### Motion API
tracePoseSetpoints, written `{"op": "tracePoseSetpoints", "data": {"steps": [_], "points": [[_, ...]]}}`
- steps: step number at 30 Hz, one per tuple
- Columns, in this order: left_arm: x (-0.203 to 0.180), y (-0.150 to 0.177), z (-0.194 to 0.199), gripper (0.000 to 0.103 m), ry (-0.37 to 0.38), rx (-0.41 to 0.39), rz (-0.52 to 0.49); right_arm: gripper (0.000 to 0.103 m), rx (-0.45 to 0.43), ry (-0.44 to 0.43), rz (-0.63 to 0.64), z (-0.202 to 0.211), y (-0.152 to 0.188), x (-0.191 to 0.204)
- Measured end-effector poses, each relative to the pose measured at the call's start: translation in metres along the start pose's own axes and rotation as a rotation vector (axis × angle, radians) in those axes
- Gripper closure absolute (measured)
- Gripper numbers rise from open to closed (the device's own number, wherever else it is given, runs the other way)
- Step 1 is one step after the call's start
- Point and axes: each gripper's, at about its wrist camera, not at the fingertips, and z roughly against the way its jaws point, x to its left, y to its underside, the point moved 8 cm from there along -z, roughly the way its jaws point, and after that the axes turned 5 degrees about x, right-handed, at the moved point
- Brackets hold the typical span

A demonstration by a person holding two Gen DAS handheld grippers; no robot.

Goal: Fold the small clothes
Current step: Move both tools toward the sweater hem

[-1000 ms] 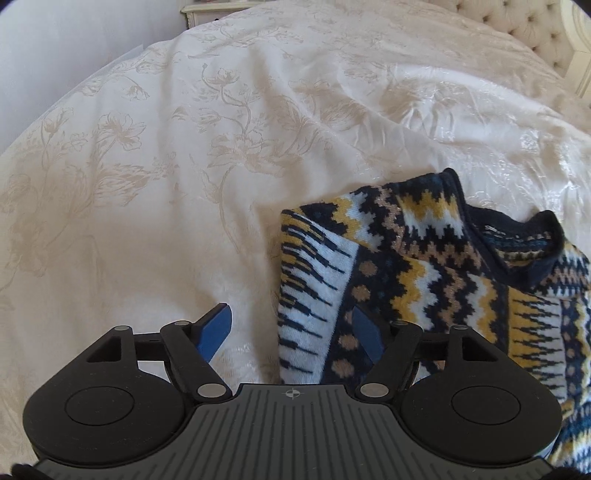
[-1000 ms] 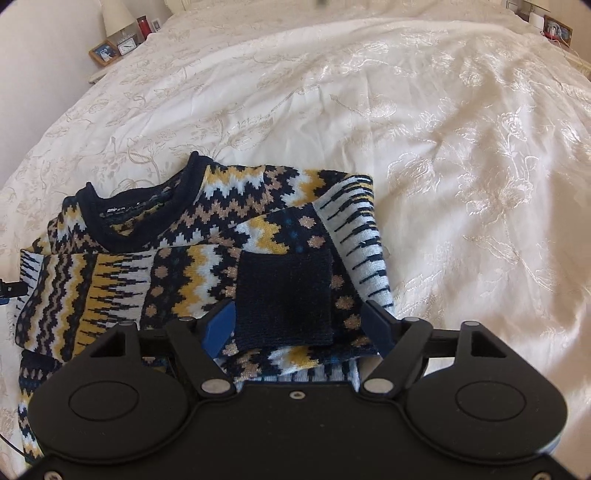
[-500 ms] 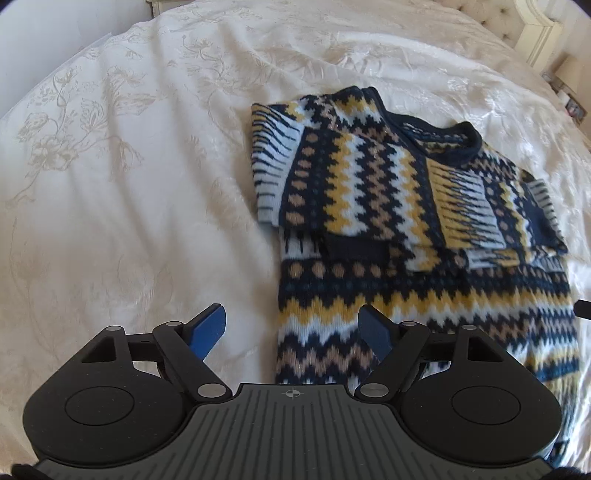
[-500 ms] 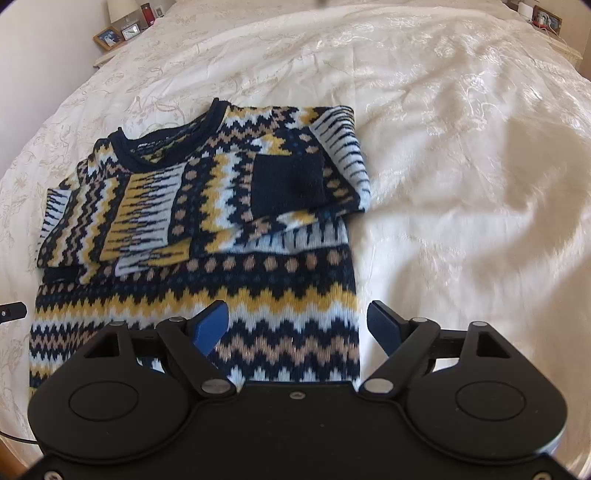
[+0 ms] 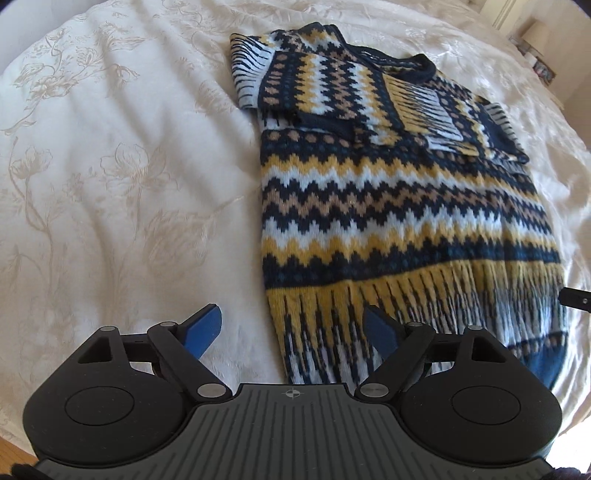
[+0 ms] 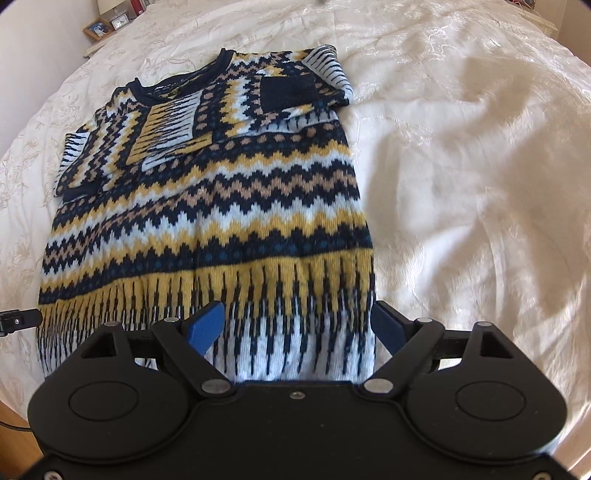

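I am holding my left gripper (image 5: 291, 326) with its jaws standing wide apart and nothing between them; its left blue finger (image 5: 202, 326) is hanging over the bare bedspread (image 5: 122, 177) and its right one is sitting over the sweater's near left edge. The sweater (image 5: 388, 206) is lying flat on the cream, flower-patterned bedspread, collar (image 6: 173, 83) pointing away from me and hem nearest to me, with both sleeves lying folded inward across the chest. One dark cuff (image 6: 288, 92) is resting on the upper right of the chest in the right wrist view. I am holding my right gripper (image 6: 297, 326) likewise spread wide and gripping nothing; its fingers are straddling the hem near the sweater's right edge, one finger (image 6: 207, 326) over the knit and the other at the edge where the bedspread begins. Whether either finger is touching the fabric, I cannot tell. Picture frames (image 6: 105, 26) are standing on a bedside surface at the far left corner.
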Motion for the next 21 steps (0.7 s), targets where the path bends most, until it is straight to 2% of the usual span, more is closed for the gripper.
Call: {"op": "tracePoseSetpoints", "data": {"steps": [12,21], "points": [[-0.036,0.078,0.006,0.020,-0.033,0.023,0.025,0.015,0.044,-0.076,0.086,-0.002,0.053,-0.020],[-0.049,0.105,0.008,0.020,-0.053,-0.004,0.072,0.014,0.048,-0.167,0.091,-0.006,0.064,-0.029]]}}
